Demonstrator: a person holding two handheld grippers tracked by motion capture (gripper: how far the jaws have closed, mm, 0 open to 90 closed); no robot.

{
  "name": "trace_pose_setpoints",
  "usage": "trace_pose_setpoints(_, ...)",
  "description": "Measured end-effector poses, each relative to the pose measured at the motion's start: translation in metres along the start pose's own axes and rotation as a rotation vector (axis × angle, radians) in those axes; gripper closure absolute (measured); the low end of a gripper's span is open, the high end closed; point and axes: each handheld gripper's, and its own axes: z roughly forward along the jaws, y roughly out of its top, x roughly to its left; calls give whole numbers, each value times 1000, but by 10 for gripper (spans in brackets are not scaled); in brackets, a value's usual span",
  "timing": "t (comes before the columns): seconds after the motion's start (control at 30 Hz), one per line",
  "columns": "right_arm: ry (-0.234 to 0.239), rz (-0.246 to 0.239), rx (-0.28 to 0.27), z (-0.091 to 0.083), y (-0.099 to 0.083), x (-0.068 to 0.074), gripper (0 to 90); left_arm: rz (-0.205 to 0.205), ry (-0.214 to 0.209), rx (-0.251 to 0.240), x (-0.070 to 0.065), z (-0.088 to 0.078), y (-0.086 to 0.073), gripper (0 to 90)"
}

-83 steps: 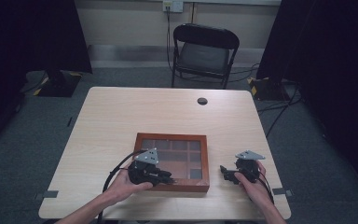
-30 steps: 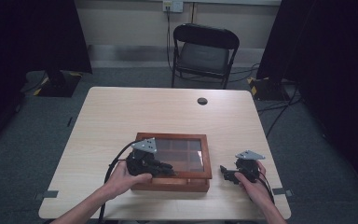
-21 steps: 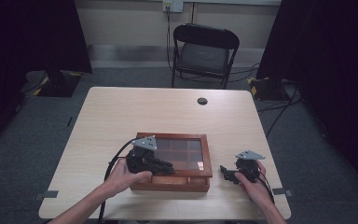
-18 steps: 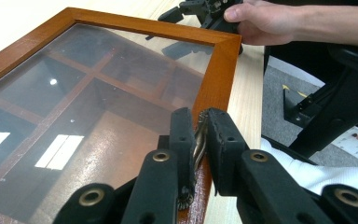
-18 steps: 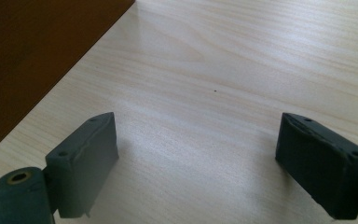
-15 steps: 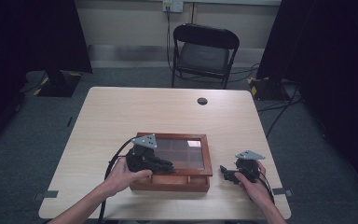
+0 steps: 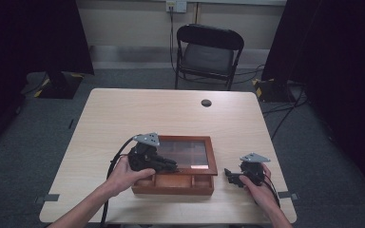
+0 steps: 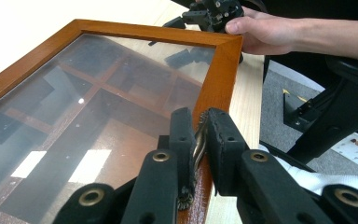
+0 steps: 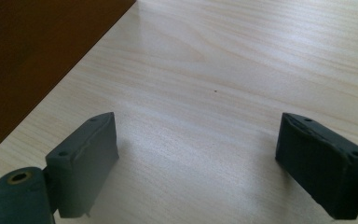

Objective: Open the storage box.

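A wooden box with a glass-paned hinged lid stands near the table's front edge. The lid is tilted up at its front, and the box's front compartments show under it. My left gripper is shut on the small brass clasp on the lid's front rail; the left gripper pinches it between both pads. Just right of the box, my right gripper rests low on the table. The right gripper is open with bare tabletop between its jaws, and the box's side is at left.
The pale wooden table has a small black round disc near its far edge. A black folding chair stands behind the table. Dark curtains hang at both sides.
The lid lay flat on the box at first; its front edge has since risen with my left gripper, uncovering the front compartments. The right gripper has stayed put.
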Motion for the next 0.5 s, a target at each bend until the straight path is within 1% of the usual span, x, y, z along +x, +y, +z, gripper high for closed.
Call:
trace_pose_setpoints(0.1, 0, -1, 0, 0, 0, 0, 120, -7, 1, -14, 1, -2, 2, 809)
trace_pose_setpoints(0.33, 1, -1, 0, 0, 0, 0, 120, -1, 9, -14, 1, -6, 9, 809)
trace_pose_setpoints(0.37, 1, -1, 0, 0, 0, 0, 120, 2, 15, -19, 1, -8, 10, 809)
trace_pose_setpoints(0.5, 1, -2, -1, 0, 0, 0, 120, 3, 13, -20, 1, -8, 12, 809)
